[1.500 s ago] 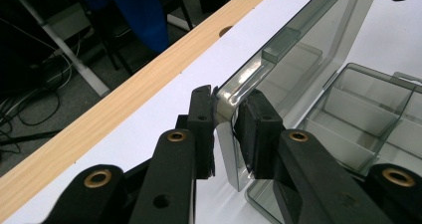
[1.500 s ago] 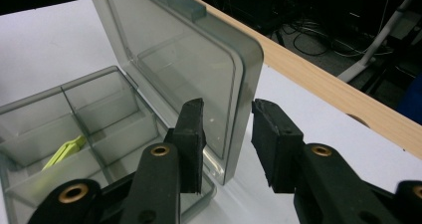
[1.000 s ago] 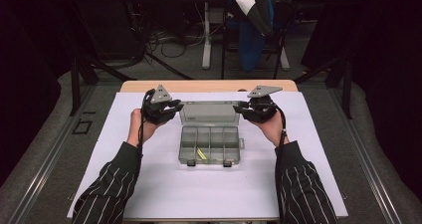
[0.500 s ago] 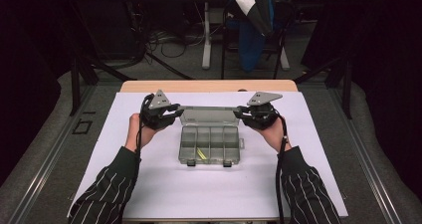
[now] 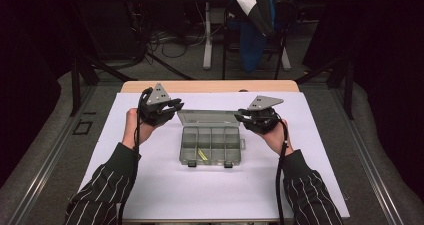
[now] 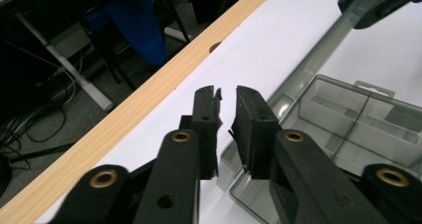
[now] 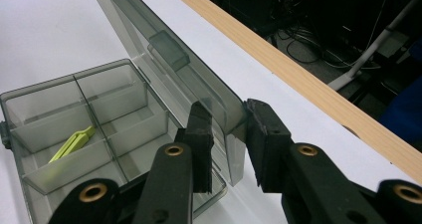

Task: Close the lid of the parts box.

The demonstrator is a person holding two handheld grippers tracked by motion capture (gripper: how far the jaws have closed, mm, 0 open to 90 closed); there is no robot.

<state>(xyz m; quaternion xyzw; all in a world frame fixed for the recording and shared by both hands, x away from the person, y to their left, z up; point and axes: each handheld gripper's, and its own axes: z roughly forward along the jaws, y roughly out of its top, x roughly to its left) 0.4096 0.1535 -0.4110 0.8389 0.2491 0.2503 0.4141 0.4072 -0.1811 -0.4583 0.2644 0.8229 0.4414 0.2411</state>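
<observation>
Table: a white sheet [image 5: 150, 195] is covering it, and the box is sitting mid-table between the two hands.
Box [image 5: 210, 145]: clear grey, split into compartments, and lying open with its latches facing the person.
Lid [image 5: 207, 117]: standing up at the far side, leaning back a little.
Left gripper [image 5: 176, 106]: it was at the lid's left corner a moment ago and is now lifting clear. Its jaws have just been closing to a narrow slit with nothing between them.
Right gripper [image 5: 241, 118]: gripping the lid's right corner on a narrow gap and propping it up alone.
Meaning: the lid is probably about to be released or swung by one hand.
Green piece [image 5: 202, 155]: lying in a near compartment.
Writing: I'm seeing none I can read.
</observation>
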